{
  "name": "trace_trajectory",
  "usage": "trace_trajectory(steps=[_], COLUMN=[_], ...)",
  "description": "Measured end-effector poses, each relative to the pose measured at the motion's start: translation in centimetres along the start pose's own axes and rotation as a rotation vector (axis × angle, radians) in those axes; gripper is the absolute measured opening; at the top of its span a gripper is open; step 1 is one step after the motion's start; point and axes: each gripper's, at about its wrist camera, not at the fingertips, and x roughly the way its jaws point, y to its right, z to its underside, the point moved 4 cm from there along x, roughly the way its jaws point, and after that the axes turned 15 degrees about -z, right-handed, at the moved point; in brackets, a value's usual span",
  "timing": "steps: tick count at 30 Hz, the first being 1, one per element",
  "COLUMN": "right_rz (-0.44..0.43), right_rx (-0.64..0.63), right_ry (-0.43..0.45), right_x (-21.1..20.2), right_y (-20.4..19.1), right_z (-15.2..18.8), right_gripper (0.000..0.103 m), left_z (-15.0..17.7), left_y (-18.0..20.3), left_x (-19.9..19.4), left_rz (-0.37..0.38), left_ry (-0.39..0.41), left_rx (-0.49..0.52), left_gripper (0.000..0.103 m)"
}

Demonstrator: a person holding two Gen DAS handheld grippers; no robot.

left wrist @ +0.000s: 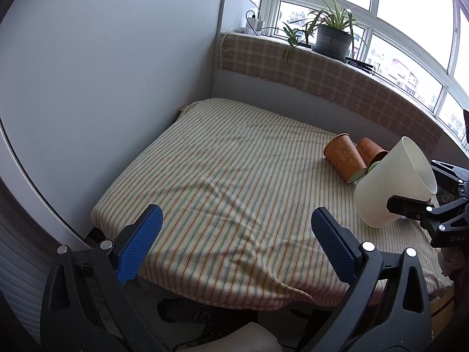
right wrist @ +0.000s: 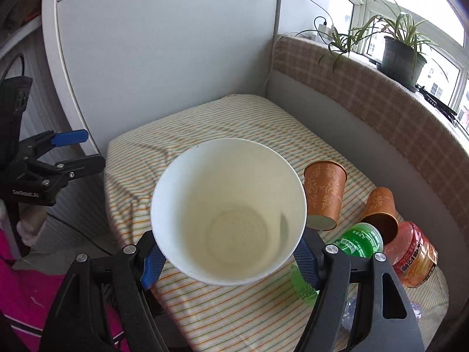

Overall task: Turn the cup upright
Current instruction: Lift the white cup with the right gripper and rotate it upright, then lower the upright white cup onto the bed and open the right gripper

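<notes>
The right gripper (right wrist: 227, 259) pinches the white cup (right wrist: 228, 211), tilted; the left gripper (left wrist: 237, 234) is wide, empty; squeezing could crumple it into the 2 orange cups (right wrist: 324, 195) at 2 o'clock

the white cup (right wrist: 228, 214) hides the right gripper (right wrist: 230, 256) pads; green bottle (right wrist: 360, 240) partly hidden behind one finger.
</notes>
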Motion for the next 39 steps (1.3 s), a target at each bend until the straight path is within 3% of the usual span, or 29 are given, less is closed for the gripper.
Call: trace_trajectory(steps=[7,15,23,30,39], right_rz=[-0.045,-0.097,-0.203,-0.206,-0.202], right_rx=[0.32,0.558,0.712,0.793,0.865], right_ry=[0.088,0.063,0.04,0.099,0.105], right_x=[-5.5,-7.6,-4.3,-2.4,-1.7], right_y=[1.1,4.1,8.6,12.1,12.0], right_z=[7.3,12.9,13.2,12.4,13.1], right_gripper=[0.074,0.074,0.074,0.073,0.075], left_z=[0.4,1.1,1.1,0.8,1.0], left_y=[4.0,8.4,8.2,7.0,7.5], left_x=[-0.4,-1.3,-1.6,-1.3,-1.1], left_rz=[0.077,0.152,0.13,0.101,0.117], left_ry=[-0.001,-0.012,-0.011,-0.012,-0.024], left_rx=[0.078,0.143,0.142,0.123,0.131], left_gripper=[0.103,0.103,0.103,0.103,0.103])
